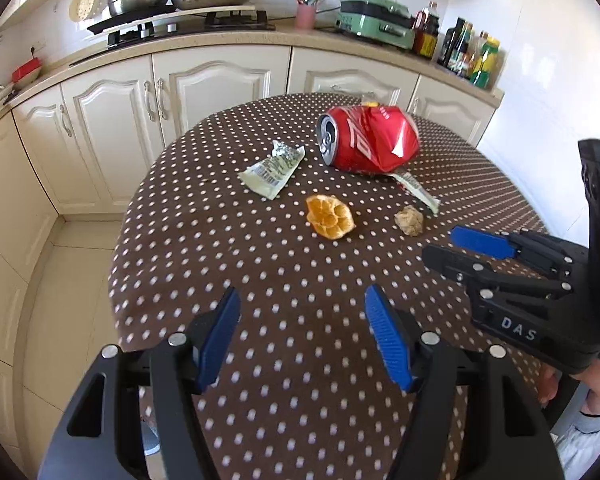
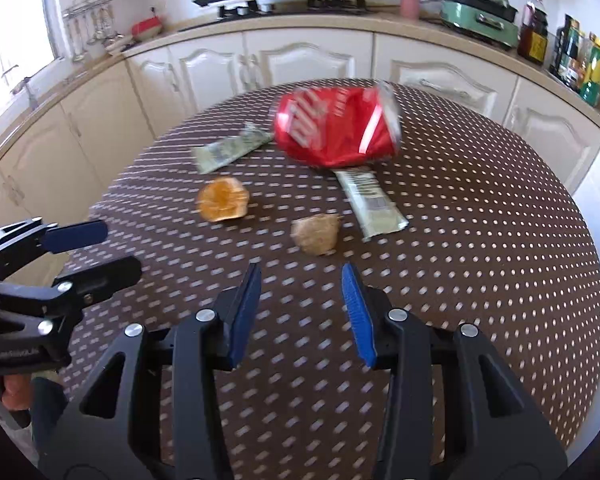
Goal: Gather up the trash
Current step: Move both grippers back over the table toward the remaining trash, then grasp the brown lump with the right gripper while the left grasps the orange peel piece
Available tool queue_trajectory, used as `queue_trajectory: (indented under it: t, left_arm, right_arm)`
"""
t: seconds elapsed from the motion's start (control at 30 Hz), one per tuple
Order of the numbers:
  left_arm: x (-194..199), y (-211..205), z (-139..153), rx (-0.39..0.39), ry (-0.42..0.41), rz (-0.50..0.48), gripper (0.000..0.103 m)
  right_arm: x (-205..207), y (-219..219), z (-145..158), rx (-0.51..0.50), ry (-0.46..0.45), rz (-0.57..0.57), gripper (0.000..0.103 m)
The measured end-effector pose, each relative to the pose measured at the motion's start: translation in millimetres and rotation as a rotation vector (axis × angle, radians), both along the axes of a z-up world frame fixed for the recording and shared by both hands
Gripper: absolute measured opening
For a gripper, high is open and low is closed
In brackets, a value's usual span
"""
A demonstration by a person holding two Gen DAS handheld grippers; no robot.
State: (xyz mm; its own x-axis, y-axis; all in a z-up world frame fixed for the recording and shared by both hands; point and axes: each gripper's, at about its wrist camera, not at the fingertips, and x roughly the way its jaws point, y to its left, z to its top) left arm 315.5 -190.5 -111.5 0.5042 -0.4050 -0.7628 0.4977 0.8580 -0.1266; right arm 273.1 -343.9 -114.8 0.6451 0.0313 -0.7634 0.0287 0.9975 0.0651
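A crushed red aluminium can (image 1: 366,142) with white lettering is lying on its side on the round counter (image 1: 260,280), draped in brown white-dotted cloth. Two crinkled barcoded wrappers (image 1: 272,170), a dried orange peel (image 1: 330,216) and a beige crumpled wad (image 1: 409,220) are lying nearby. The left tongs (image 1: 302,322) are gaping wide, empty; the right tongs (image 2: 300,306), marked "DAS", are standing narrower, empty.

Both wrist views look down on one table (image 1: 260,360).
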Motion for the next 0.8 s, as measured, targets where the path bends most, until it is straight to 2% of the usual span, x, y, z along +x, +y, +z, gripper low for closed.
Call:
queue_trajectory:
  t: [0.27, 0.33, 0.6, 0.7, 0.8]
  left_arm:
    - [30, -32, -11, 0.063, 0.0, -0.025, 0.064]
    - [37, -39, -13, 0.07, 0.003, -0.028, 0.064]
    - [53, -65, -20, 0.103, -0.005, -0.043, 0.064]
    - [56, -68, -20, 0.131, -0.033, -0.031, 0.037]
    - [58, -64, -18, 0.101, -0.017, -0.031, 0.036]
  right_arm:
    - [33, -11, -12, 0.029, 0.028, 0.025, 0.041]
    - [37, -9, -13, 0.016, 0.029, 0.037, 0.029]
    - [35, -17, -9, -0.012, -0.001, 0.007, 0.027]
    - [32, -20, -8, 0.006, -0.004, 0.006, 0.027]
    - [30, -15, -6, 0.004, -0.011, 0.011, 0.027]
